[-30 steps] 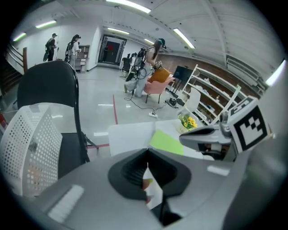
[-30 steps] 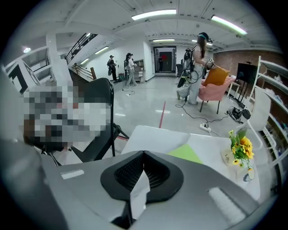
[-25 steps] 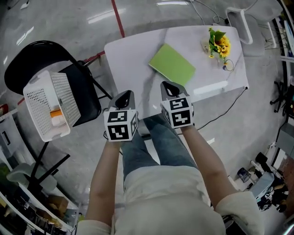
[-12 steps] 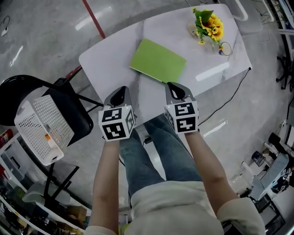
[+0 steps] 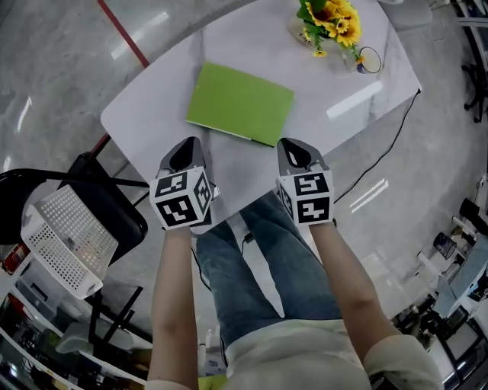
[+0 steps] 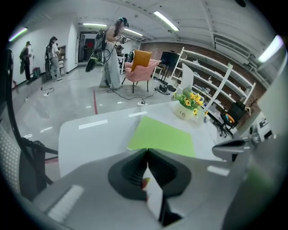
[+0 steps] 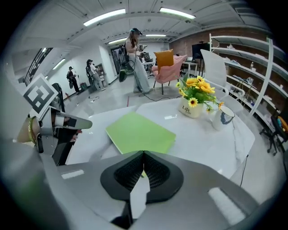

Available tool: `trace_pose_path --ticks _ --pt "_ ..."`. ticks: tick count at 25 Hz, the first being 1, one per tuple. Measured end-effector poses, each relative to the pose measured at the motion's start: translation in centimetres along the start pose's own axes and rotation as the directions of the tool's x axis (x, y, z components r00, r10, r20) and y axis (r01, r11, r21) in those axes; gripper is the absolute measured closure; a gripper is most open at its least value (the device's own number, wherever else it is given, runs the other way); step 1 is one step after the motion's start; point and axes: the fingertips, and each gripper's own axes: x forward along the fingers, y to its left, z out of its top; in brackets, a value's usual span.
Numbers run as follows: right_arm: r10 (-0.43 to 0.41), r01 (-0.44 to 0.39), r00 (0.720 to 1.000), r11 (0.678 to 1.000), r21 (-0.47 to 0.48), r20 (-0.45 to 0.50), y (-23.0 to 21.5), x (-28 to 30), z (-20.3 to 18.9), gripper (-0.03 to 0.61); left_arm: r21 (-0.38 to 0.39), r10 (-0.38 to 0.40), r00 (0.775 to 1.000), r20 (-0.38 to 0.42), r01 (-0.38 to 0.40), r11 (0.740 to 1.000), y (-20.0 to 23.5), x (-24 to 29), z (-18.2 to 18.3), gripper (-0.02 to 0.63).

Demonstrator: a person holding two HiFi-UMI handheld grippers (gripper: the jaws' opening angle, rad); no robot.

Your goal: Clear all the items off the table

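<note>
I have both pairs of tongs low over the near edge of the desk [image 5: 145, 114], pointing steeply down and away from me. The left tongs [image 5: 187, 146] are fully closed, their black pads meeting in a single line with nothing between them. The right tongs [image 5: 290, 146] are closed the same way and also hold nothing.

The green notebook [image 5: 240, 103] lies flat on the white desk just beyond the tips of both tongs, roughly between the two lines they point along. Neither pair touches it. At the far right corner stands a white flower pot [image 5: 329, 19] with yellow blooms, and a white mug [image 5: 367, 59] stands just beside it, nearer the desk's right edge. Pot and mug are well apart from the notebook and from the tongs.

A dark cable [image 5: 396, 129] hangs off the desk's right side and runs down to the floor. To the left of the desk, a white perforated basket [image 5: 65, 240] rests on a black chair [image 5: 126, 217]. From the left gripper view I can see a few people standing far across the room, near a pink armchair [image 6: 139, 72].
</note>
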Motion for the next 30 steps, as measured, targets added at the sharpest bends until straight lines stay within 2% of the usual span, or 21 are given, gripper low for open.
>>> trace_pose_path --ticks 1,10,16,19,24,30 --pt "0.0 0.0 1.0 1.0 0.007 0.001 -0.3 0.2 -0.2 0.578 0.003 0.003 1.0 -0.004 -0.003 1.0 0.0 0.7 0.0 0.603" --pt "0.0 0.0 1.0 0.999 0.037 -0.001 -2.2 1.1 -1.6 0.578 0.023 -0.029 0.999 -0.03 0.03 0.999 1.1 6.2 1.7 0.408" --pt "-0.005 0.006 1.0 0.999 0.048 -0.019 -3.0 1.4 -3.0 0.578 0.072 -0.043 0.994 -0.098 0.05 0.996 1.8 8.7 1.8 0.344" --pt "-0.009 0.01 1.0 0.999 0.054 -0.024 -3.3 1.5 -3.3 0.578 0.094 -0.063 0.988 -0.139 0.076 0.993 1.5 9.7 1.5 0.328" --pt "-0.018 0.02 1.0 0.997 0.071 -0.02 -3.8 1.5 -3.4 0.578 0.138 -0.04 0.987 -0.157 0.062 0.988 1.5 10.1 1.8 0.338" --pt "-0.039 0.041 0.999 0.995 0.091 -0.019 -4.7 1.1 -3.7 0.578 0.196 -0.101 0.971 -0.218 0.145 0.97 -0.4 10.2 1.0 0.365"
